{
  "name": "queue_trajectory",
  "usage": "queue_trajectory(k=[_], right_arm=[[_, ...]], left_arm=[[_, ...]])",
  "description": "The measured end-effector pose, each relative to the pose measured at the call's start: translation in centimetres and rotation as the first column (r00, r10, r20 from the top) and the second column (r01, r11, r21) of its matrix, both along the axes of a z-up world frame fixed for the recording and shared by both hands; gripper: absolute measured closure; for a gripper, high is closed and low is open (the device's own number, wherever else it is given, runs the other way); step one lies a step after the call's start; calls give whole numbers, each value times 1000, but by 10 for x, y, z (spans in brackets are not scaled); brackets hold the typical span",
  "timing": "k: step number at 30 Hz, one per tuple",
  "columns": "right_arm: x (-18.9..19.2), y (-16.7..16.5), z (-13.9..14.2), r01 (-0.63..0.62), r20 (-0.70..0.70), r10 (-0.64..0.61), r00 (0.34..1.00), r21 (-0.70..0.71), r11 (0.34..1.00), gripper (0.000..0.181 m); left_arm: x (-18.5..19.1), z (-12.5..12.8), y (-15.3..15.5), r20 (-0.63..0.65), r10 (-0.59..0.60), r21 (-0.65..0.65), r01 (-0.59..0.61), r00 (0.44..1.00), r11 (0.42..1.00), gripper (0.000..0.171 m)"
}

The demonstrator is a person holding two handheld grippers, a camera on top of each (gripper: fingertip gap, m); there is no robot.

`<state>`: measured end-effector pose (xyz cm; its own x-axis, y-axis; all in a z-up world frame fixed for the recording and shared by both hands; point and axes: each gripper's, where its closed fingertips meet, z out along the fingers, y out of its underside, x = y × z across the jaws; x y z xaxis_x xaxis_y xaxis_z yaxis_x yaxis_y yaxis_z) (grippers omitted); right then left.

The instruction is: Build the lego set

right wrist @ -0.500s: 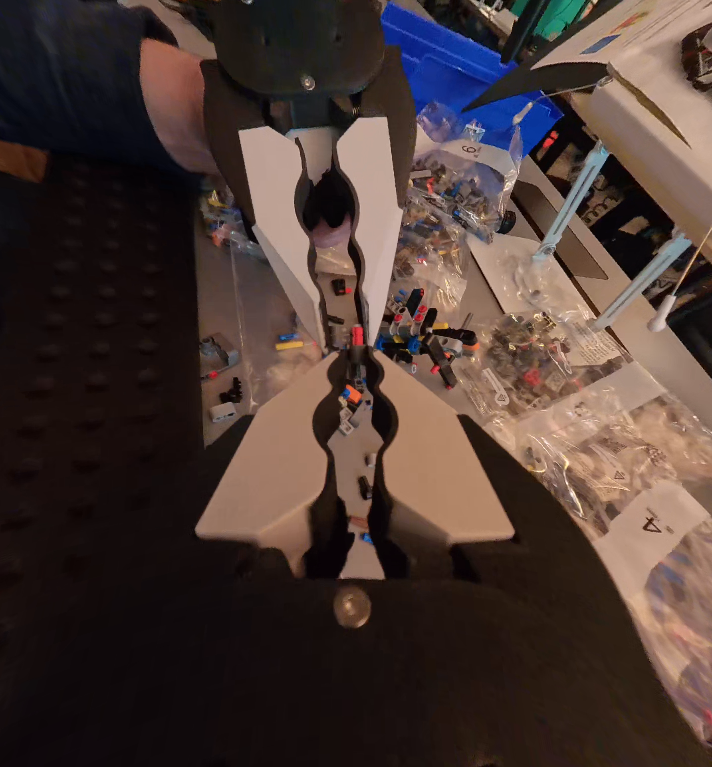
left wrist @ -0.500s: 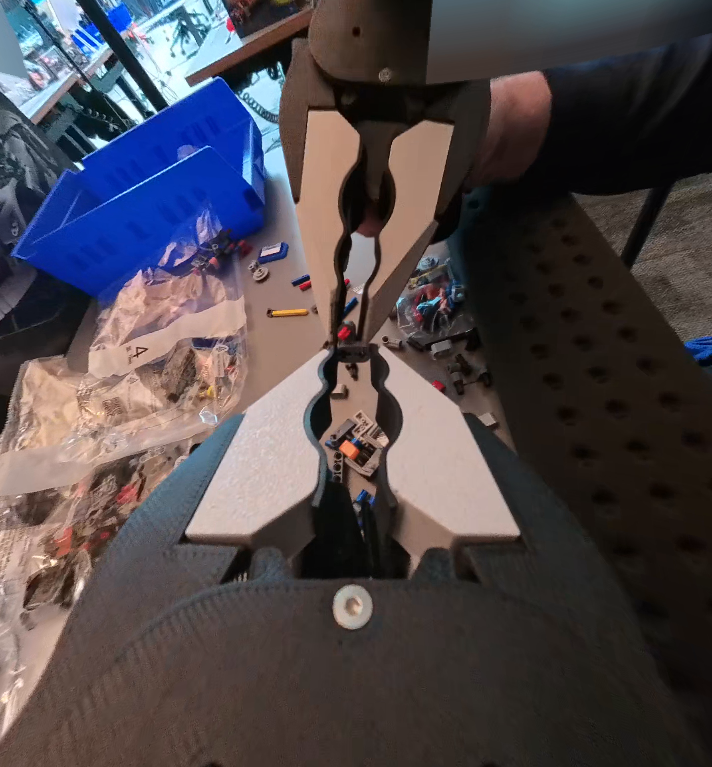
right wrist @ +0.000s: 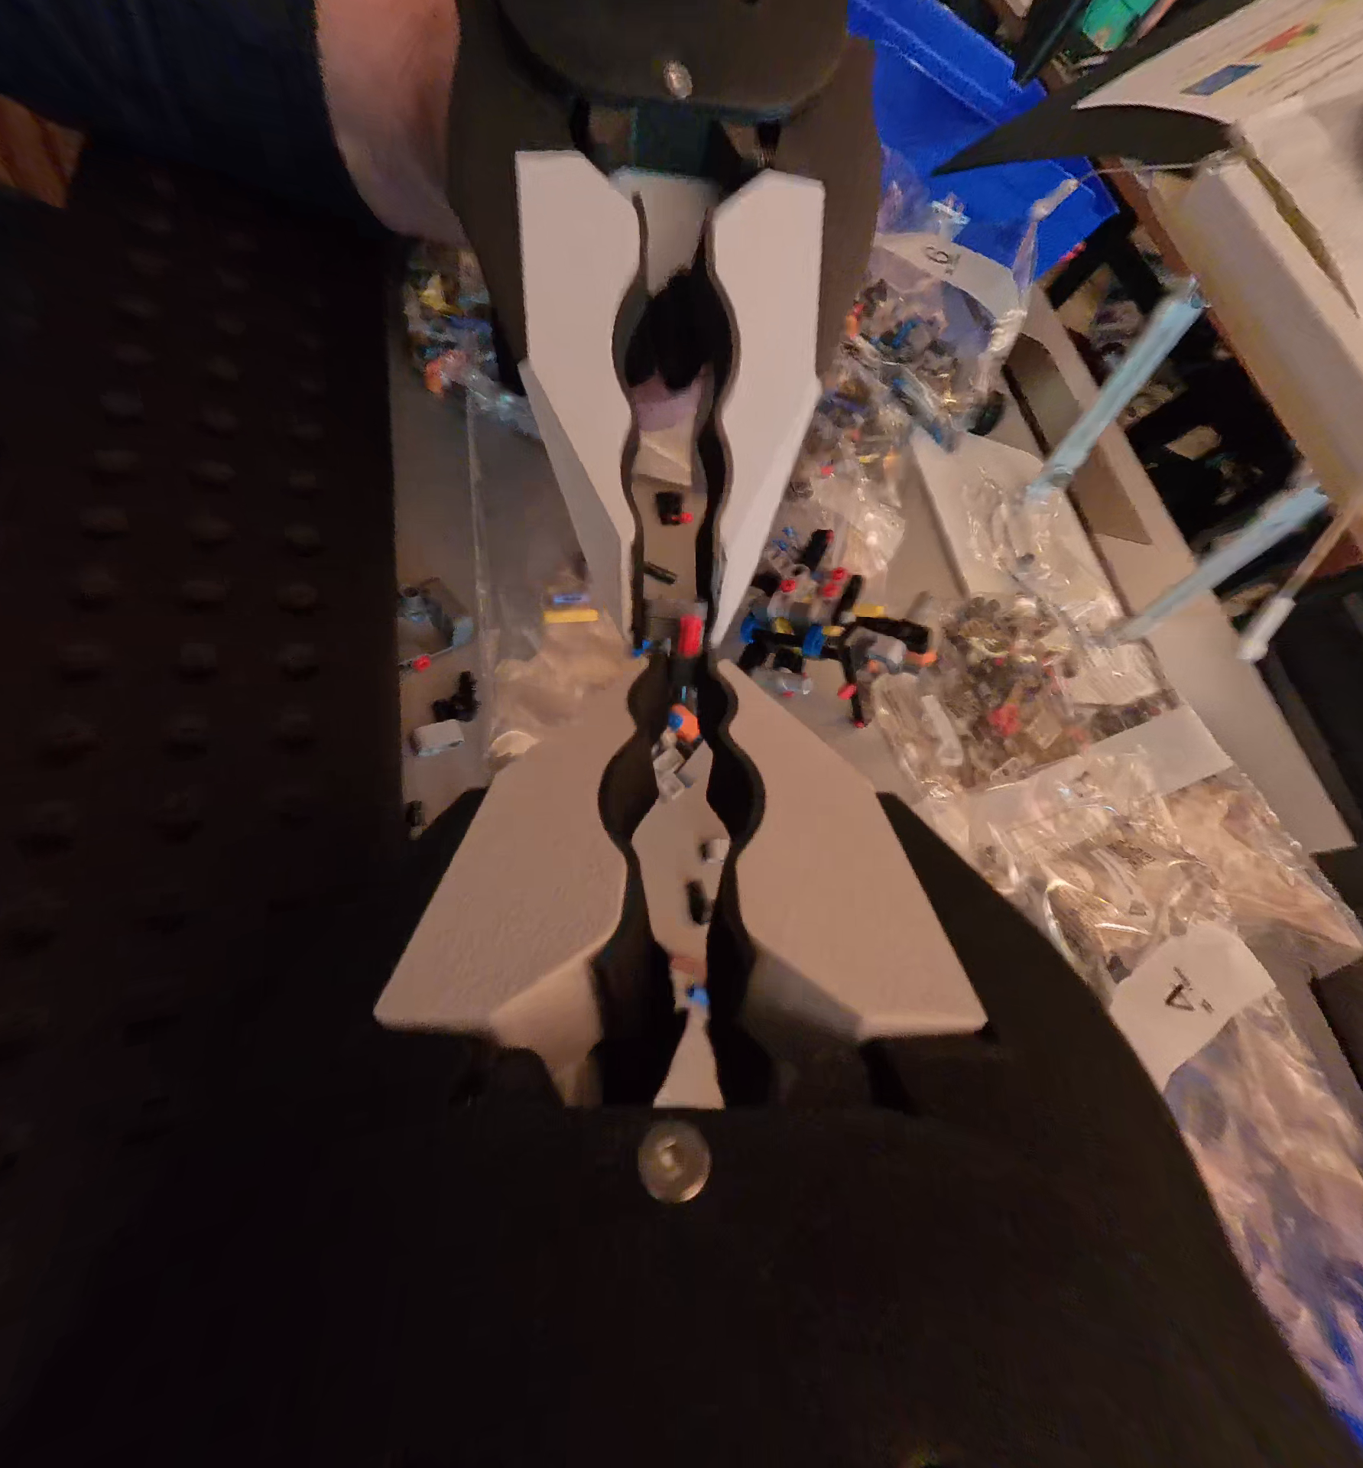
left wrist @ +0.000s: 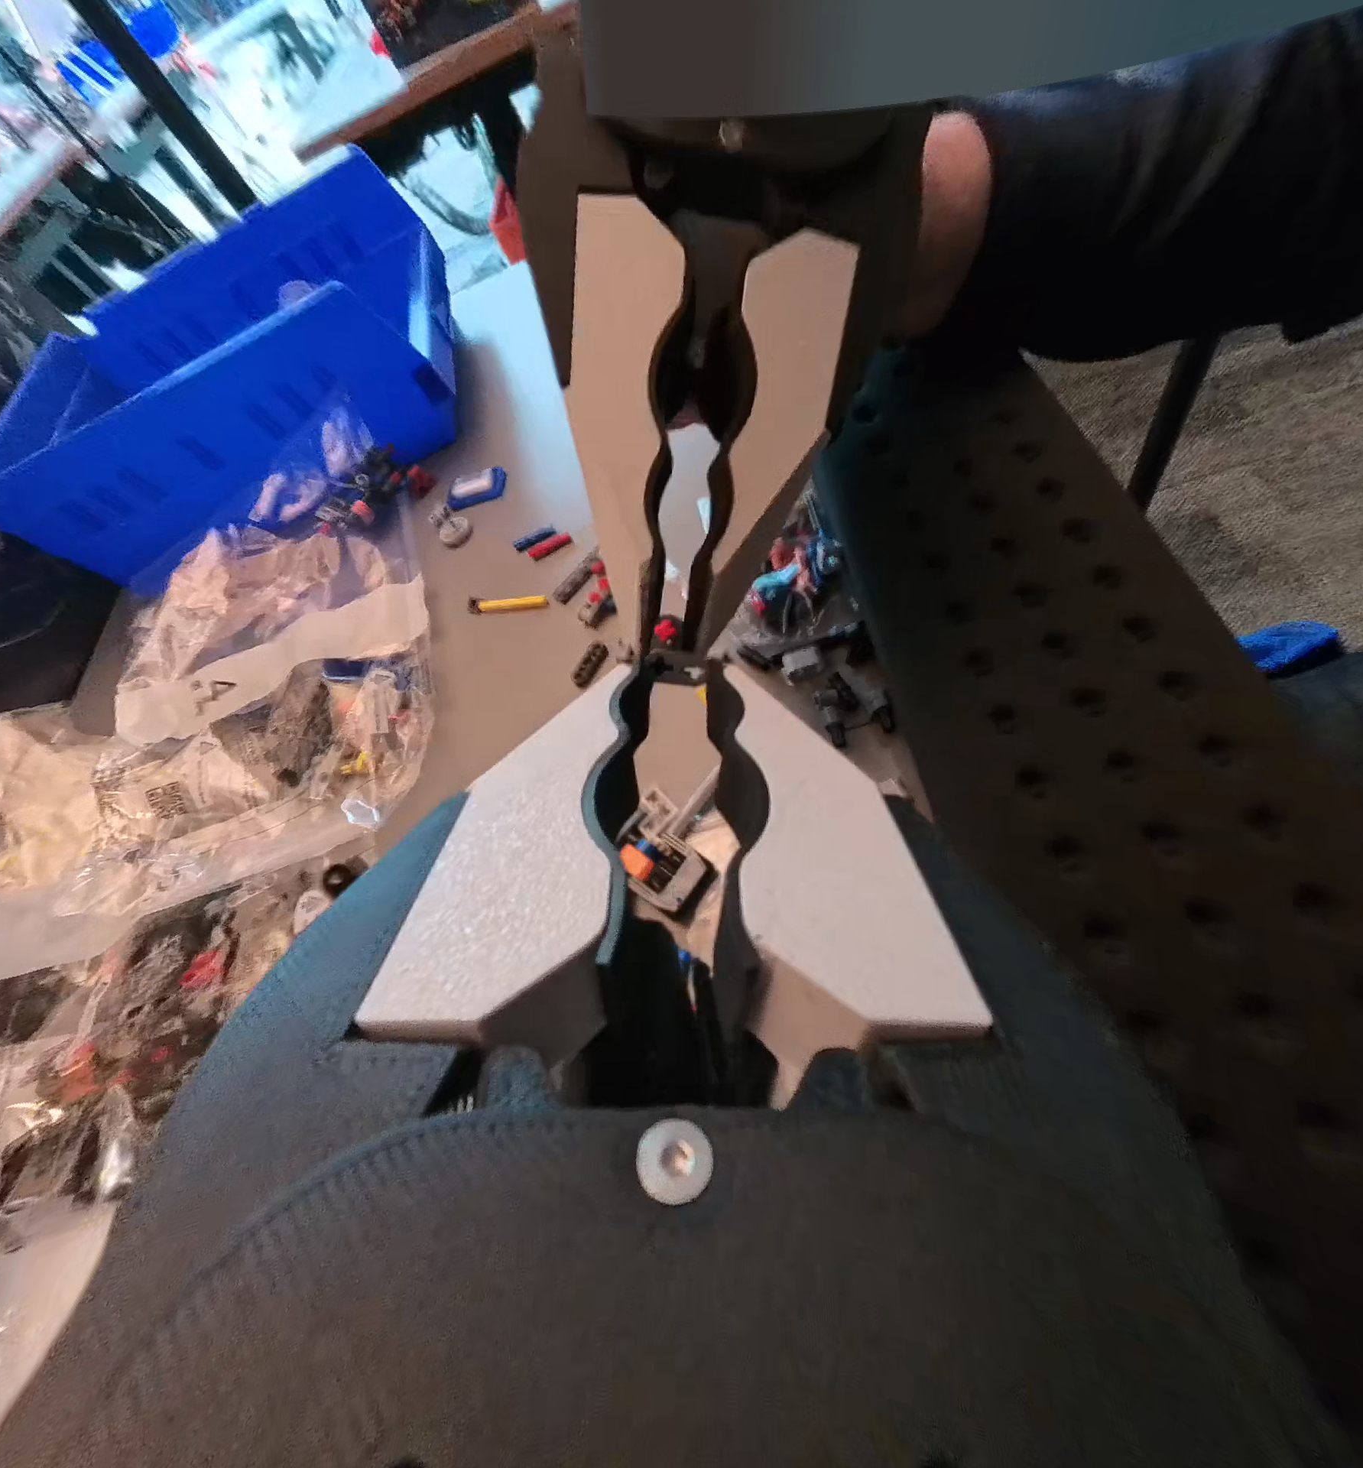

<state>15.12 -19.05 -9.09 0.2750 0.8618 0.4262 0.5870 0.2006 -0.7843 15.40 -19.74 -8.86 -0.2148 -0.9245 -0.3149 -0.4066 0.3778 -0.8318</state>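
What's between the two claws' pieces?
Nothing visible. The left claw's small dark lego piece and the right claw's small red lego piece meet tip to tip above the grey table.

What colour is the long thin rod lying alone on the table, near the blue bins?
Yellow. The rod shows best in the left wrist view.

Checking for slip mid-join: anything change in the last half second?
Barely. Both views blur and the yellow axle drifts slightly left, so the pair likely nudged together. Left gripper stays shut on the dark piece, right gripper on the red piece, tips still meeting.
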Motion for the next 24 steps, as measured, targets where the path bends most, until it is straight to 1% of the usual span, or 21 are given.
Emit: queue_trajectory(k=[1,2,3,4,5,6,8,10,12,13,15,17,19,20,22,24], right_arm=[[3,3,7,8,-54,-5,999,45,999,175],[22,15,-4,98,28,-99,995,47,994,174],[27,16,-5,97,1,-97,995,12,995,175],[17,8,2,48,-74,-54,996,-75,996,175],[12,11,-7,52,-26,-54,998,-93,994,175],[9,12,-21,55,47,-49,998,-118,991,175],[5,6,-23,15,38,-10,999,-138,990,175],[10,8,-20,21,-12,-23,1000,-173,985,175],[7,6,-5,-13,-93,-2,996,-163,987,176],[7,6,-3,-20,-99,4,995,-159,987,176],[8,9,-2,-18,-106,1,994,-154,988,169],[7,9,2,-17,-105,6,994,-101,995,169],[4,10,2,0,-96,-8,995,-85,996,165],[3,11,0,5,-81,-11,997,-82,997,165],[5,15,-4,23,-56,-28,998,-84,996,163],[9,18,-8,39,-39,-43,998,-85,996,159]], left_arm=[[-2,11,2,52,5,-32,-4,999,999,160],[-10,32,11,150,37,-76,-26,988,997,171],[-25,54,23,229,77,-127,-49,970,991,171],[-32,51,32,209,101,-93,-83,973,992,171],[-28,33,29,133,81,-92,-69,988,993,171],[-20,19,20,85,50,-94,-42,995,995,171],[-15,6,21,13,59,-14,-59,998,998,171],[-19,7,26,22,62,-73,-60,998,995,171],[-18,2,27,5,68,-42,-68,998,997,171],[-15,-4,25,-14,63,-40,-63,998,997,171],[-11,-11,20,-43,48,-49,-50,998,998,160],[-8,-11,19,-36,48,-71,-50,998,996,152],[-5,-8,14,-18,35,-94,-36,999,995,142],[-4,-9,13,-21,32,-82,-33,999,996,139],[-5,-20,18,-81,54,-35,-57,995,998,138],[-5,-17,17,-65,46,-46,-49,997,998,138]])
